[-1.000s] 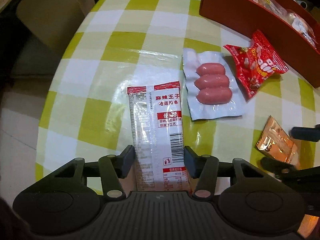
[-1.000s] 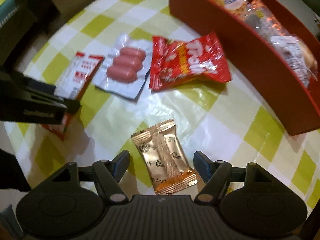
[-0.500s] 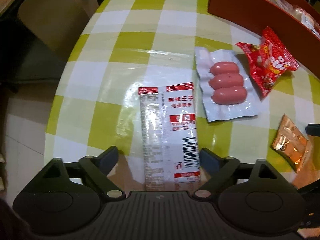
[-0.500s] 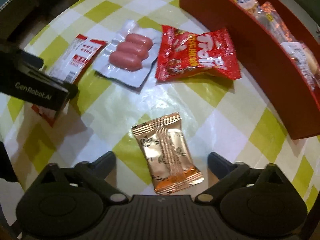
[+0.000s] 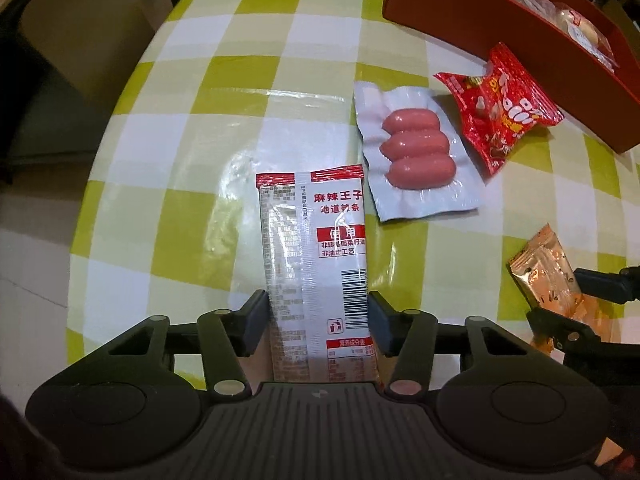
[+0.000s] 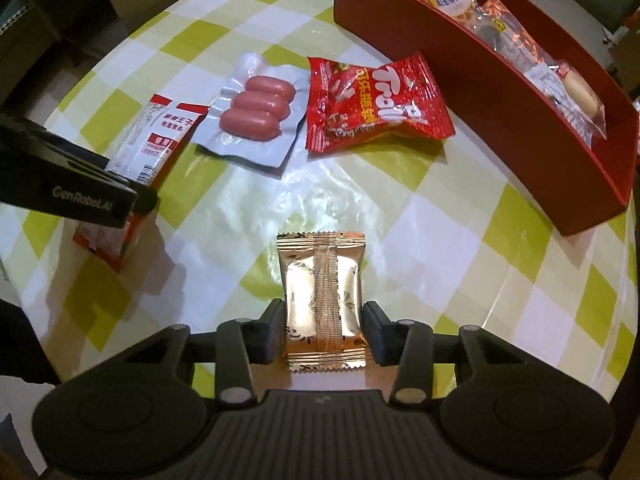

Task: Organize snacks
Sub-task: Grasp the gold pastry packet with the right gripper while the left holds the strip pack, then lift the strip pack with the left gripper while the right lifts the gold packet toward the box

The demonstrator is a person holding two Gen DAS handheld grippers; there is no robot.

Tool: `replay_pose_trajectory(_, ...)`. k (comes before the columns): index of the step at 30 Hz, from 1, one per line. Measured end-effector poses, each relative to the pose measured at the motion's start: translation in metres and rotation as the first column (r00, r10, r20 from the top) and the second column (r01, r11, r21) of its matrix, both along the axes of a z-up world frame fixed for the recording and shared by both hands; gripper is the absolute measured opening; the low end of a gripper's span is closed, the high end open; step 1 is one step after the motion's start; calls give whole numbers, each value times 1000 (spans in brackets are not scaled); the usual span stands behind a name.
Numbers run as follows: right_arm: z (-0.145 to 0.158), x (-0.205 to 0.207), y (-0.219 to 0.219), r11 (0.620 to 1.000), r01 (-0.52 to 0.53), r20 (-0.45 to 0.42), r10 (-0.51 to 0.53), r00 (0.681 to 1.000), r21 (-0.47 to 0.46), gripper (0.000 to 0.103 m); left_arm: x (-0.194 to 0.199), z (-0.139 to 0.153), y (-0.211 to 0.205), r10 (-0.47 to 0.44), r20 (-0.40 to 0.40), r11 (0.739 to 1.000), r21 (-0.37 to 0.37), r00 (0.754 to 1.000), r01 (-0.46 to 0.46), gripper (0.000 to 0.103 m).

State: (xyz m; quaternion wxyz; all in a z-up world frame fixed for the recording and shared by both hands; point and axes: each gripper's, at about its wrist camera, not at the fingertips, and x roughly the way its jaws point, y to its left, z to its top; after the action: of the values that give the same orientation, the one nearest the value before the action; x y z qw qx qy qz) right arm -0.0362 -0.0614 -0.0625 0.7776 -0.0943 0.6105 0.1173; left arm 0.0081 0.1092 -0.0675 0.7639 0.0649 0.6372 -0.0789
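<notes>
The left gripper (image 5: 318, 326) is closing, pads against a long white-and-red packet (image 5: 316, 264), while the right gripper (image 6: 323, 330) pinches a gold wrapper (image 6: 322, 300) between its 2 fingers.

The near end of the white-and-red packet (image 5: 316, 264) vanished under the left gripper (image 5: 318, 326) housing. In the right wrist view the red tray (image 6: 460, 76) ran off the right edge, and the small print on its wrapped snacks (image 6: 500, 28) was unreadable.
</notes>
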Motion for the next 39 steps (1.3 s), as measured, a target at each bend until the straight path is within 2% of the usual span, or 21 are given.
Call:
replay_pose_trajectory(11,8,5,-15,998,55,24,-56,998,39,49,-4,1,-7,-25,3,1000,1,1000,25,60)
replay_pose_trajectory(16,-1,5,-12,999,39,-1,-39,999,8,49,-5,-1,-13,-45,3,999,18,999,45,61)
replay_pose_trajectory(19,-2,8,-14,999,48,-5,-48,999,22,50,-6,-2,-12,-43,6,999,30,999,43,67)
replay_pose_trajectory(21,-1,10,-17,998,55,-1,-55,998,27,51,-7,-3,-13,-42,19,997,61,999,41,81)
replay_pose_trajectory(23,-2,12,-18,998,55,-4,-55,998,32,52,-10,-6,-12,-32,27,996,83,999,30,89)
replay_pose_trajectory(27,-3,12,-16,999,35,11,-36,999,22,53,-15,-10,-4,-6,10,998,60,1000,5,92)
replay_pose_trajectory(28,-3,11,-14,1000,24,17,-25,1000,14,53,-16,-9,1,3,7,999,48,1000,-4,91)
replay_pose_trajectory(31,-3,9,-8,1000,8,23,-8,1000,-5,52,-20,-7,4,1,-1,1000,14,1000,-1,79)
replay_pose_trajectory(32,-3,9,-9,1000,15,15,-15,1000,1,50,-22,-5,3,-10,1,1000,8,1000,10,69)
replay_pose_trajectory(33,-2,9,-9,1000,14,13,-14,1000,-1,49,-25,-3,0,-18,2,1000,4,1000,18,63)
replay_pose_trajectory(39,14,5,-16,999,44,51,-45,998,21,48,-34,3,-12,-49,19,998,30,999,48,59)
